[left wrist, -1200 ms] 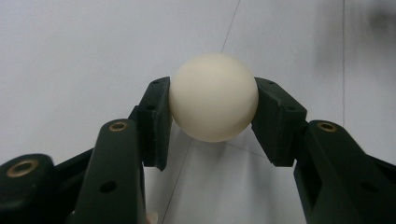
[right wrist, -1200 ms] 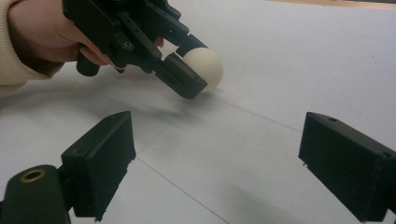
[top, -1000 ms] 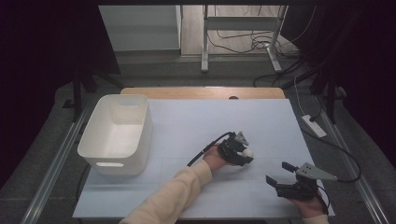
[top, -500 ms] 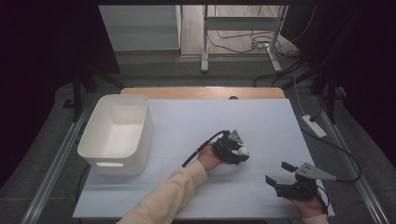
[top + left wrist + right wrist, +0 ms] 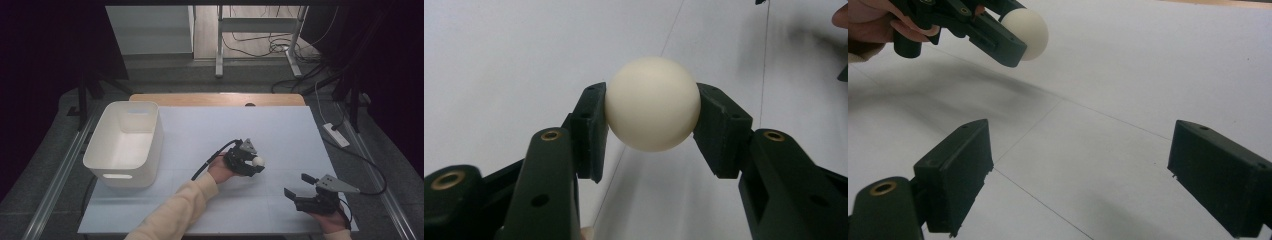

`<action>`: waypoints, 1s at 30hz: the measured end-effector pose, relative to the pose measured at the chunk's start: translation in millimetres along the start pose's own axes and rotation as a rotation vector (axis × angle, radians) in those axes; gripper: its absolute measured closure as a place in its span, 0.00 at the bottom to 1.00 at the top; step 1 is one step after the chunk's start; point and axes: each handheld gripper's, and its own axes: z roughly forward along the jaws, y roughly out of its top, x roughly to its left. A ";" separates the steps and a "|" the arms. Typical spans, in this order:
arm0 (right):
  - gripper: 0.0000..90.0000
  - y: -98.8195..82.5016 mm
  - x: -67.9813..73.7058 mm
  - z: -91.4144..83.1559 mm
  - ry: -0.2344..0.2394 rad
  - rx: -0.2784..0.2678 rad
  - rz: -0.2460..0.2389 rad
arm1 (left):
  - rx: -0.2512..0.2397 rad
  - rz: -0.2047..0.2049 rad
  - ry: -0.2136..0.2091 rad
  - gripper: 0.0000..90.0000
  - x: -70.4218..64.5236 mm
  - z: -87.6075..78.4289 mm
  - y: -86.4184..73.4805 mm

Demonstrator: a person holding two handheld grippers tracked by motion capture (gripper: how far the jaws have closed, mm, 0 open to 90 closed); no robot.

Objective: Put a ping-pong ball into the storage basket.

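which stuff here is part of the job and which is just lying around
Part of the job:
- white ball, clamped in the left gripper
- white bin at the table's left, a likely drop spot

Just lying about:
- right gripper, open and idle at the near right
- power strip beside the table
- cables on the floor behind

On the pale sheet-covered table (image 5: 200,130), the left gripper (image 5: 254,164) clamps a small white ball (image 5: 258,161) near the middle, the right gripper (image 5: 300,187) gapes near the front edge, and a white rectangular plastic bin (image 5: 125,142) stands at the left
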 end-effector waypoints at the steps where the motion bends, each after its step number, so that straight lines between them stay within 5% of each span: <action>1: 0.12 0.0 0.1 0.0 0.000 0.000 0.000 | 0.001 0.005 0.001 0.57 0.0 -1.7 -0.5; 30: 0.12 0.5 1.0 1.2 0.002 -0.001 -0.004 | -0.067 -0.021 0.034 0.56 3.1 -39.8 -6.4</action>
